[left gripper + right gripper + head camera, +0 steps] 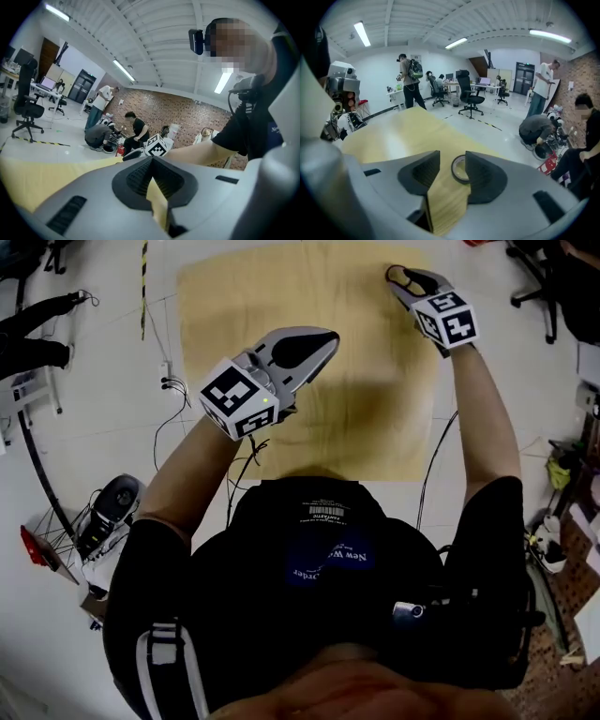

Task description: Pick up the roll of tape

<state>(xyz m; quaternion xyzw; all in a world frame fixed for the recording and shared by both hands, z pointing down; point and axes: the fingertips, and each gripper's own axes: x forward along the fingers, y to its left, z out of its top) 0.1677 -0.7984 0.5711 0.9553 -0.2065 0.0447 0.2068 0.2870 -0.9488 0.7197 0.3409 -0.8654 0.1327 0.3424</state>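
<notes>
The roll of tape (454, 171), a dark ring with a pale inside, lies flat on the tan tabletop (403, 136). In the right gripper view it sits just past the fingertips, partly hidden behind the right-hand jaw. My right gripper (452, 157) is open and tilted down at it, with nothing pressed between the pads. In the head view the right gripper (405, 277) is over the table's far right corner; I cannot make out the tape there. My left gripper (323, 341) hovers over the table's middle left. Its jaws (151, 161) are shut on nothing.
The tan tabletop (309, 296) fills the upper middle of the head view. Cables (173, 399) trail over the white floor at its left. Office chairs (469, 96) and several people stand or crouch further off. The right gripper's marker cube (156, 146) shows ahead of the left gripper.
</notes>
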